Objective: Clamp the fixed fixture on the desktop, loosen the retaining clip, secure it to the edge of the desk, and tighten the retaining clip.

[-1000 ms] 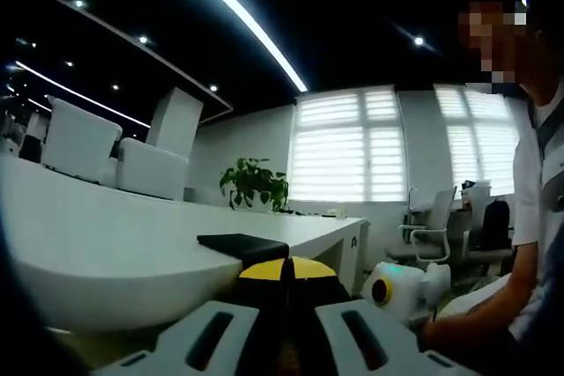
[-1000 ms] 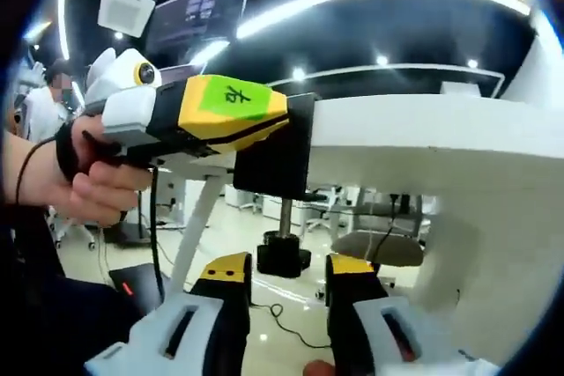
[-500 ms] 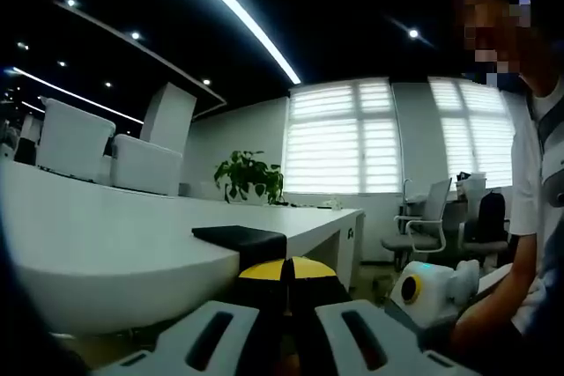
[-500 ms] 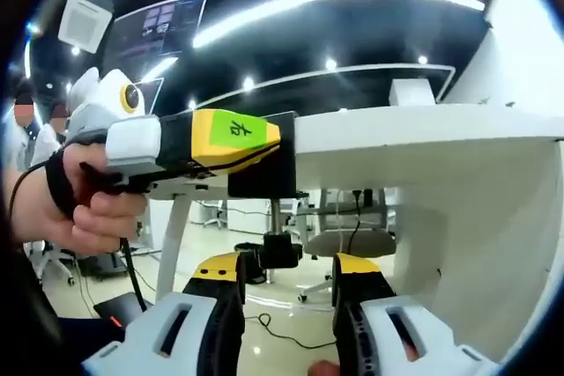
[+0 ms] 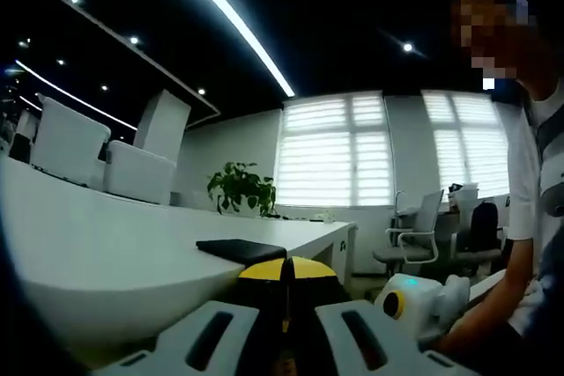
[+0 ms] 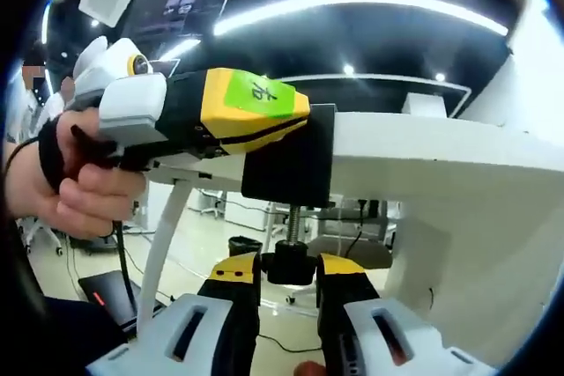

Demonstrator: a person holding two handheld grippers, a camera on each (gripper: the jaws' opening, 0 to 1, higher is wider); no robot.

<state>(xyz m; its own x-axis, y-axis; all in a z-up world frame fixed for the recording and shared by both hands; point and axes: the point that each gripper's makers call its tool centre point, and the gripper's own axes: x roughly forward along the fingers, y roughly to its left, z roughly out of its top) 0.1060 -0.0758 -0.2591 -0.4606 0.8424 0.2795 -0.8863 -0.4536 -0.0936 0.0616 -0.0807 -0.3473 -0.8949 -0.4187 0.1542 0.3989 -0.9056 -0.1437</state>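
Observation:
A black clamp fixture (image 6: 291,165) sits over the edge of the white desk (image 6: 423,143). Its threaded screw (image 6: 293,222) hangs below and ends in a black knob (image 6: 291,263). My left gripper (image 6: 304,125), yellow with a green label, comes in from the left and is shut on the fixture's body. In the left gripper view its jaws (image 5: 285,272) meet just behind the fixture's flat top plate (image 5: 240,250), which lies on the desk (image 5: 106,244). My right gripper (image 6: 289,272) is under the desk, with its yellow-tipped jaws pressed against both sides of the knob. The right gripper (image 5: 414,301) also shows low beside the desk.
A person's hand (image 6: 79,191) holds the left gripper. A slanted desk leg (image 6: 167,235) and cables on the floor lie under the desk. Farther along the desktop stand white boxes (image 5: 70,143) and a potted plant (image 5: 240,189). Office chairs (image 5: 414,235) are by the windows.
My right gripper has risen to the screw knob and its jaws have narrowed from a wide gap to touching the knob. The left gripper still holds the fixture at the desk edge.

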